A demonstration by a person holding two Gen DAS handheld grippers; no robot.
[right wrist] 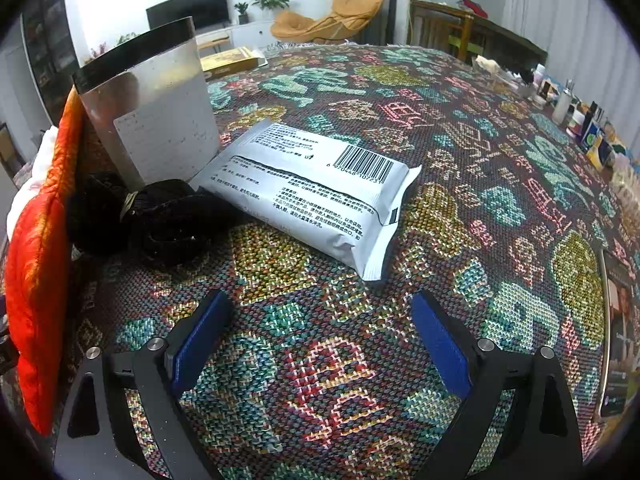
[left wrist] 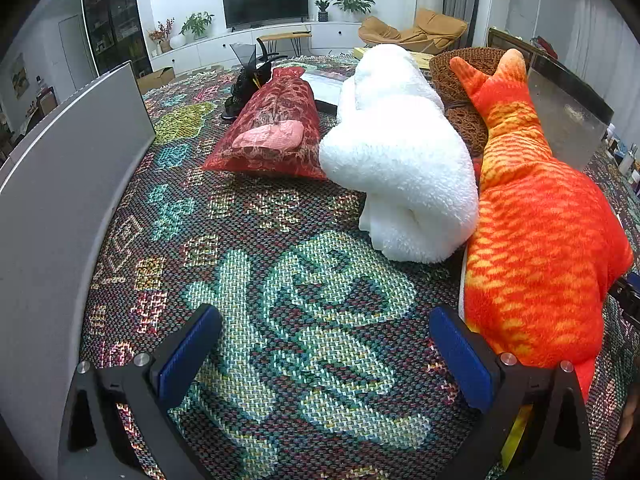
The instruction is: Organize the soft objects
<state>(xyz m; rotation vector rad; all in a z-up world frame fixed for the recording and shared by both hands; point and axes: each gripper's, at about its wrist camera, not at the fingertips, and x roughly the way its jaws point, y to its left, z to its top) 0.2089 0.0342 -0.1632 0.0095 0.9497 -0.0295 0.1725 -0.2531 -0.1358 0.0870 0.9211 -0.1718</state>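
Note:
In the left wrist view an orange plush fish (left wrist: 532, 216) lies at the right, with a rolled white fluffy towel (left wrist: 400, 152) against its left side. A red mesh bag (left wrist: 276, 124) holding something pink lies behind, and a brown knitted item (left wrist: 464, 80) is behind the fish. My left gripper (left wrist: 324, 356) is open and empty, low over the woven cloth, its right finger beside the fish. In the right wrist view a white wipes pack (right wrist: 316, 188) and a dark knitted bundle (right wrist: 160, 216) lie ahead of my open, empty right gripper (right wrist: 320, 340). The fish (right wrist: 36, 264) shows at the left edge.
A grey panel (left wrist: 60, 200) stands along the left. A shiny metal-faced box (right wrist: 156, 116) stands behind the dark bundle; it also shows in the left wrist view (left wrist: 564, 104). A black item (left wrist: 248, 80) is far back. Bottles and small boxes (right wrist: 576, 120) line the table's right edge.

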